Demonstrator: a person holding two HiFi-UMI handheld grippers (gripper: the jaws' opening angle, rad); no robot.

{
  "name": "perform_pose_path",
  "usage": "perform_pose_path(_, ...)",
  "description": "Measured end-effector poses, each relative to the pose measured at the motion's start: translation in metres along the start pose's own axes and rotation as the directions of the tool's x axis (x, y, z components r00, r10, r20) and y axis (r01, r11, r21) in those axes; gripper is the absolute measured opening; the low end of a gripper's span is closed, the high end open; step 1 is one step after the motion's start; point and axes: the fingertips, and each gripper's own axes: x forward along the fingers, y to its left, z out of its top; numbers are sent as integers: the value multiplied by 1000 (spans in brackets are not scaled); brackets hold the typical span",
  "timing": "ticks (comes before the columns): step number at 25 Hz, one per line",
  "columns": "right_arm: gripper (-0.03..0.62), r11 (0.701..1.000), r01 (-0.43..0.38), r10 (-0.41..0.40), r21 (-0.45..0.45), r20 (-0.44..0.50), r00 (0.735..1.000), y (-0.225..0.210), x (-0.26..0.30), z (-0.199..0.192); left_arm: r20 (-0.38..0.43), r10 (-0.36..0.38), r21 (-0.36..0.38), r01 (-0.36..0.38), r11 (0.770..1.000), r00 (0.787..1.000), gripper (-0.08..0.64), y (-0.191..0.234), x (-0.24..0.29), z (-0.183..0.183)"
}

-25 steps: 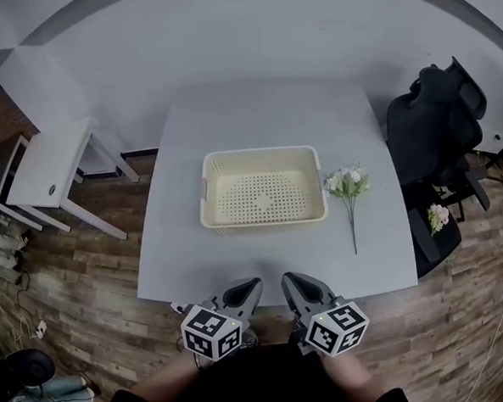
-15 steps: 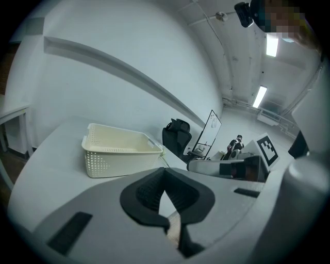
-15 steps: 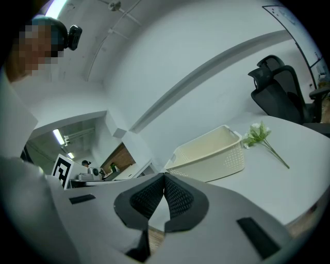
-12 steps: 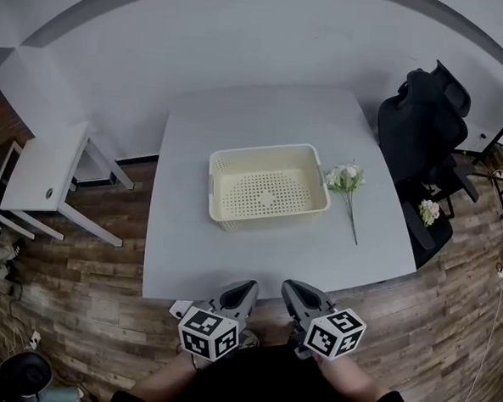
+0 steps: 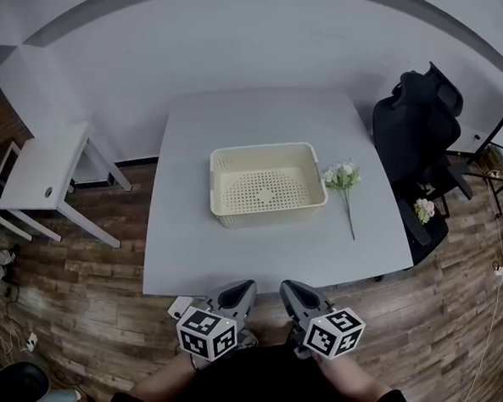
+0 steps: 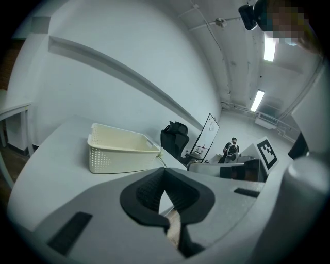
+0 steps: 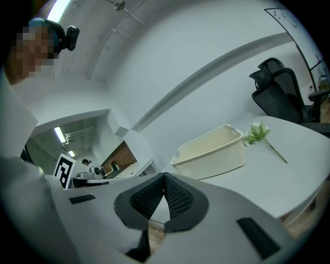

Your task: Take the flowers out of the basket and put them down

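Head view first: the cream perforated basket [image 5: 268, 214] sits mid-table on the grey table [image 5: 231, 263] and looks empty. The white flowers [image 5: 344, 178] lie flat on the tabletop just beside the basket's right end, blooms up by the far corner and stem pointing back toward the near edge. Both the left gripper [image 5: 243, 289] and right gripper [image 5: 292, 290] hang off the near edge of the table, close to the person's body, well apart from the basket. There's a second little bunch of flowers [image 5: 423, 210] on the black office chair [image 5: 418, 121], not on the table.

Left gripper view: the pads meet tip to tip, nothing pinched between them. The basket [image 6: 121, 154] is out ahead.

Right gripper view: same deal, jaws closed and empty. Basket [image 7: 211, 154] ahead, flowers [image 7: 258, 134] lying beside it on the table.

My read is the job's basically finished, so doing this bit well just means keeping both grippers closed and clear of the table edge. If that stem ever needs re-gripping, it's thin and flat on the surface, so I'd pinch it low near the blooms.
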Motion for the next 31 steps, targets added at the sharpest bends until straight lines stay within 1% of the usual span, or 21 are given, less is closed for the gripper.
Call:
perform_pose_path(14,23,1000,3,-3,-4,13,1000,3,-14,-3,10,-12,17,12,1000,1000,6,-14,-5,-3)
perform_pose_path(31,23,1000,12,-12,-2,24,1000,0,-18,-4,6,-23,28,22,999,1000,6,-19,-2,-5)
